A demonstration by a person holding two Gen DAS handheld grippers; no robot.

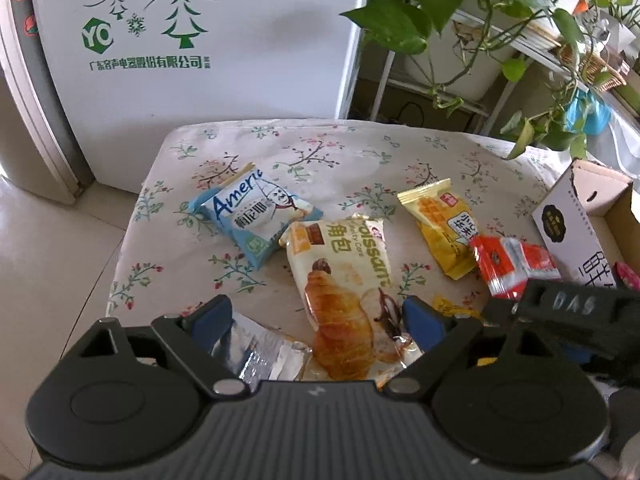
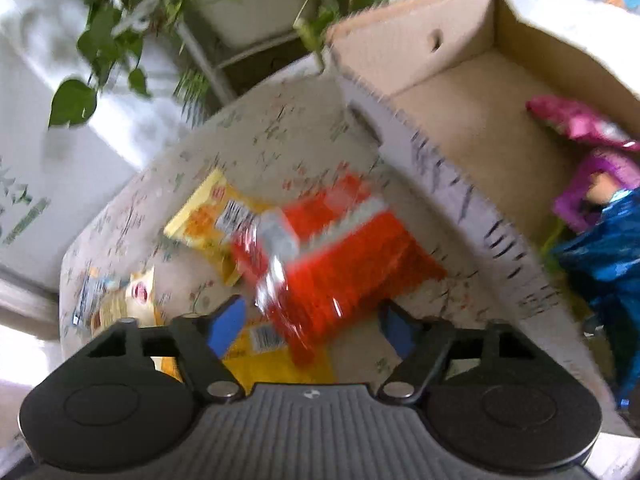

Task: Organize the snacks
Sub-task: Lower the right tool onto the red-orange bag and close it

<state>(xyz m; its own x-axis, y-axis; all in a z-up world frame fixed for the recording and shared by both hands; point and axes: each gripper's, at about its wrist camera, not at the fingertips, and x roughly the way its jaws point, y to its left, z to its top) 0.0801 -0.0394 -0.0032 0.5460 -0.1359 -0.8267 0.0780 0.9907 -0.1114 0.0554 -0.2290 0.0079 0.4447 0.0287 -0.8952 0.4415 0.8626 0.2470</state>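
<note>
Right hand-held gripper (image 2: 308, 328) — red packet (image 2: 340, 256) between

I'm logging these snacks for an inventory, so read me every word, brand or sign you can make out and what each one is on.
"YC" and a line of Chinese characters: white fridge.
"Americ", cut off: blue snack packet.
"roissant" and "角包": croissant packet.
"DAS": right gripper body.
Chinese characters, partly hidden: yellow snack packet.
One large Chinese character, cut off: cardboard box.
Red snack packet: blurred, unreadable.
</note>
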